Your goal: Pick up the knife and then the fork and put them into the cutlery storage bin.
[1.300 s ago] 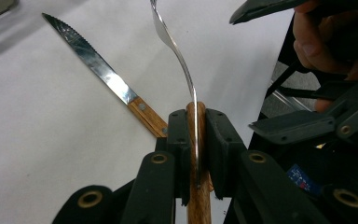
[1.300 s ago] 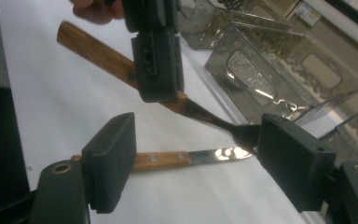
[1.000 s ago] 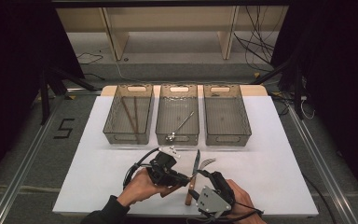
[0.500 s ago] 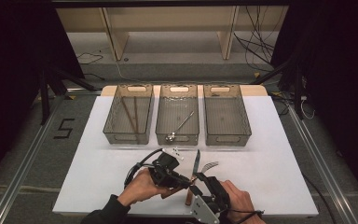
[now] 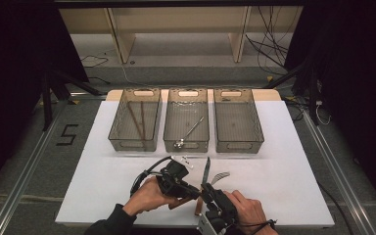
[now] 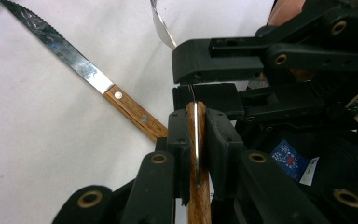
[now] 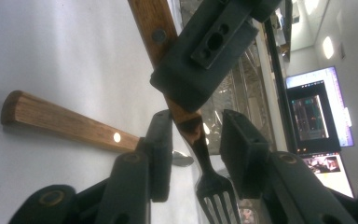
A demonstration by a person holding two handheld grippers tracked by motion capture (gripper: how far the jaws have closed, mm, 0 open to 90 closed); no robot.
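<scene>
A fork [image 5: 220, 175] with a wooden handle is held just above the white table [image 5: 284, 161]. My left gripper [image 6: 196, 126] is shut on its handle. My right gripper [image 7: 198, 130] faces it; its jaws have just been closing, and the fork's [image 7: 212, 191] metal neck sits between them with a gap still showing at one pad. A wooden-handled knife [image 5: 204, 176] lies flat on the table under both grippers, blade pointing away from me. In the high view, both hands meet near the front edge, left gripper [image 5: 193, 191] beside right gripper [image 5: 209, 190].
Three clear bins stand in a row at the back of the table. The left bin [image 5: 115, 132] holds brown chopsticks, the middle bin [image 5: 169, 132] a spoon [image 5: 190, 129], and the right bin [image 5: 259, 132] shows nothing inside. Black cables trail from the grippers.
My right hand has shifted slightly left and closer to the left gripper. The left hand, the fork and the knife have stayed put.
</scene>
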